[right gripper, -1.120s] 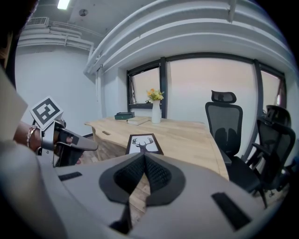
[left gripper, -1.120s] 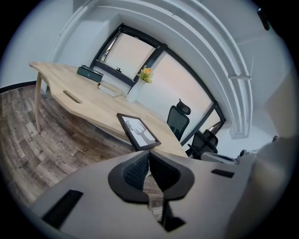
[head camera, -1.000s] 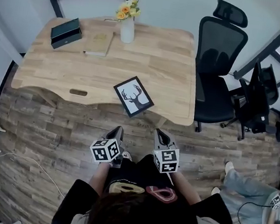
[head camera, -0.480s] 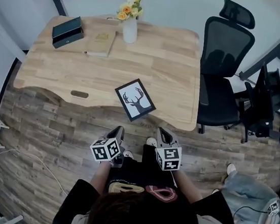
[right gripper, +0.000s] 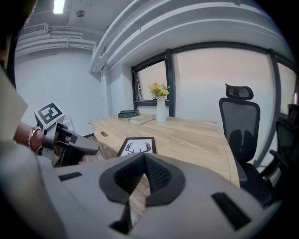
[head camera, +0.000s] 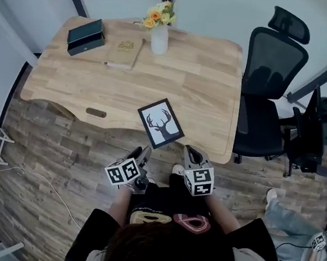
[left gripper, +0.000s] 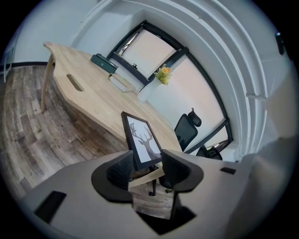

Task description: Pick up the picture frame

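Note:
The picture frame point(head camera: 161, 123), black-edged with a deer-head print, lies flat near the front edge of the wooden desk point(head camera: 205, 85). My left gripper point(head camera: 144, 153) hangs over the floor just short of that edge. Its jaws are opening with nothing between them. In the left gripper view the frame point(left gripper: 141, 140) shows beyond the parted left gripper point(left gripper: 145, 165). My right gripper point(head camera: 191, 154) is to the right of the frame's near corner and is shut and empty. The right gripper view shows the frame point(right gripper: 137, 146) past the closed tips of the right gripper point(right gripper: 144, 158).
At the desk's far side stand a white vase of flowers point(head camera: 160, 34), a book point(head camera: 125, 52) and a dark box point(head camera: 85, 36). A black office chair point(head camera: 271, 81) sits to the right of the desk. Another person's legs point(head camera: 286, 218) are at the lower right.
Both grippers have come closer to the desk's front edge and the frame. The left gripper has rolled a little.

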Motion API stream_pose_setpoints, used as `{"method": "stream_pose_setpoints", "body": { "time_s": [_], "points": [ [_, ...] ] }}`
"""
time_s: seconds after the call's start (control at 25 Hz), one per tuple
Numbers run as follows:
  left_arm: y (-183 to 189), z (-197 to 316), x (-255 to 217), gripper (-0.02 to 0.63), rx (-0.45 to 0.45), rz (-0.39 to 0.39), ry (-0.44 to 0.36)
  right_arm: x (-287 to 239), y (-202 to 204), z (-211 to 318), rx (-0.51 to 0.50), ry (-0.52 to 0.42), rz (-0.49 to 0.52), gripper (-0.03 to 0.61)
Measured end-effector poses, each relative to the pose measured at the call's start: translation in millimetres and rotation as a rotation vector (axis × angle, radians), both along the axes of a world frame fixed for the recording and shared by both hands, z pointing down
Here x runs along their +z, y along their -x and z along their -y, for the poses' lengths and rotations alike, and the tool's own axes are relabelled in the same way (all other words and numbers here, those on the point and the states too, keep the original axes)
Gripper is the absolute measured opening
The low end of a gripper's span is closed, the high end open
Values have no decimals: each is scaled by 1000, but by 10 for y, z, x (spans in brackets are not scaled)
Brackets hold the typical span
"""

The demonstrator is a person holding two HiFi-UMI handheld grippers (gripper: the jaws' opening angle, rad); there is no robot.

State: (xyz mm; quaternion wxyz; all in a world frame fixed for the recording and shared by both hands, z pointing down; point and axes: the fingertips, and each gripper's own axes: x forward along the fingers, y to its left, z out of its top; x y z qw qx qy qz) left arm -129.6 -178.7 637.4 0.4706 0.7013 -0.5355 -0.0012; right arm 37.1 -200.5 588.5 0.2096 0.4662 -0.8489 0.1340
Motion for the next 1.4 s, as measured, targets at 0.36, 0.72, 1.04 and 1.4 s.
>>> {"method": "stream_pose_setpoints", "body": {
  "time_s": [0.36, 0.72, 1.04, 1.4],
  "points": [
    [-193, 219, 283, 247, -54, -206, 85, -68, -198, 295, -6, -21, -3, 11],
    [-308, 362, 479, 245, -100, -334, 151, -41, -403, 387, -3, -12, -20, 11],
    [-325, 413, 712, 157, -209, -441, 240, 9, -501, 414, 6, 0, -17, 11],
    [-378, 493, 811, 143, -259, -524, 267, 68, -509, 434, -9, 15, -25, 11]
  ]
}}
